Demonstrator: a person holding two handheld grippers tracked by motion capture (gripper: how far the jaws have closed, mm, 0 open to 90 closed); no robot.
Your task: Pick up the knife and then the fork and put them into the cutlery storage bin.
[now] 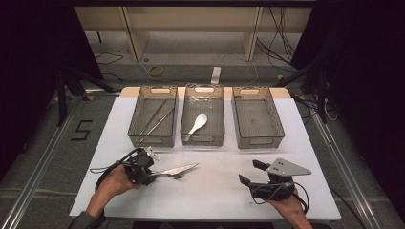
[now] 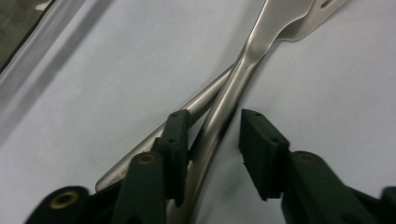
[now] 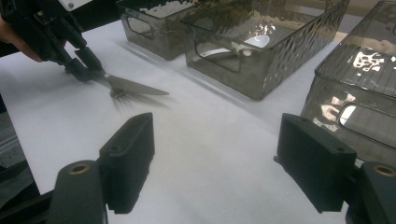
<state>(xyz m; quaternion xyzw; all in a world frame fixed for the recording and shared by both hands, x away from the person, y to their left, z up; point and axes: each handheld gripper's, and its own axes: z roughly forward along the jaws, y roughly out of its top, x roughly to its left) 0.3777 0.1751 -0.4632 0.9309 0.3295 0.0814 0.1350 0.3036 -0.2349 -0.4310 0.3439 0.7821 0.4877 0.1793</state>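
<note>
White table (image 1: 210,191); knife (image 1: 184,168) overlaps fork (image 1: 177,177), handles hidden

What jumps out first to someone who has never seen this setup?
Three see-through bins stand in a row at the table's far side; the middle one holds a white spoon. Nearer, at the left, the left tool has a steel knife and fork crossed between its jaws, while the right tool stands open over bare table.

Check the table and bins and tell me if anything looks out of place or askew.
One oddity: a steel serrated knife and a steel fork lie crossed on the white table, handles overlapping between the left gripper's jaws, so gripping just one looks awkward. The three smoky plastic bins stand in a straight row.
</note>
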